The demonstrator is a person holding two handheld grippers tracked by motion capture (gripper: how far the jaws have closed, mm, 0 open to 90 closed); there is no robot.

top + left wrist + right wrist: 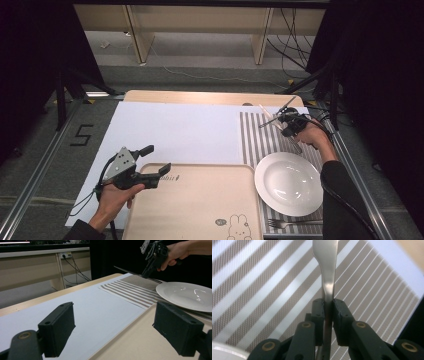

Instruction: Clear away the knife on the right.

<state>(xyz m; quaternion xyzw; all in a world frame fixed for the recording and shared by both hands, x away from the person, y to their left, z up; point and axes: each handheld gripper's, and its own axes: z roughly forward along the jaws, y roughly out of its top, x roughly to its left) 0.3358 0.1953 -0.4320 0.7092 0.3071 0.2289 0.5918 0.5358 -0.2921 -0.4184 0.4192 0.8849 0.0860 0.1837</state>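
Fork: (292,223) at 6 o'clock of the plate, on the mat's near edge; its handle end is hidden behind the person's right sleeve.
Tray: (200,210) beige, empty but for a printed rabbit near its front; the near edge is cut off by the frame.
Left gripper: (154,159) at 10 o'clock of the tray, jaws wide apart with nothing between them, one over the tray's far left corner and one over the white sheet.
Plate: (289,183) white, deep, empty; sits on the mat just right of the tray.
Mat: (260,135) brown-and-white striped, on the right part of the counter under the plate.
Right gripper: (281,119) at 12 o'clock of the plate, raised above the mat, jaws closed on a knife.
Knife: (325,270) silver, clamped by its narrow neck; in the right gripper view the blade's tip is cut off at the top, so its full length cannot be made out.
Sheet: (175,130) white, covering most of the counter.
Counter: (200,96) pale wood, showing as a strip at the far edge.
Room: grey floor with a taped "5" at 9 o'clock, wooden legs and loose cables beyond, dark curtains at both sides.
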